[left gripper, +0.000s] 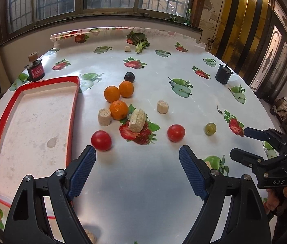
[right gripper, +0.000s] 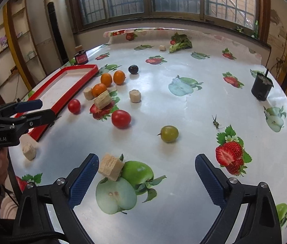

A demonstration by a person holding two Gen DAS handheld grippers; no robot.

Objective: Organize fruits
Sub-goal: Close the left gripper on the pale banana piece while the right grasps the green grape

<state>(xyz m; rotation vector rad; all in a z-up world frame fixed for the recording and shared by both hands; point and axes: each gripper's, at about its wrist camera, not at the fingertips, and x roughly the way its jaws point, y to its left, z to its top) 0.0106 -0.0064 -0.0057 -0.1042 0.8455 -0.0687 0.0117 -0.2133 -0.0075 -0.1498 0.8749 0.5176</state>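
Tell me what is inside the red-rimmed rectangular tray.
Nothing lies inside the red-rimmed rectangular tray: its pale floor shows only faint stains. All fruit sits outside on the tablecloth. In the right wrist view the left gripper covers its near corner.

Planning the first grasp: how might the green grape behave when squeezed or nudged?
The green grape looks round and lies alone on the smooth tablecloth, so a nudge would probably roll it. Its skin looks glossy, so it may slip between closing pads. It looks small and is probably soft; squeeze gently.

Three oranges (left gripper: pixel 119 99), two tomatoes (left gripper: pixel 137 137), one plum (left gripper: pixel 129 76), one grape (left gripper: pixel 210 129)
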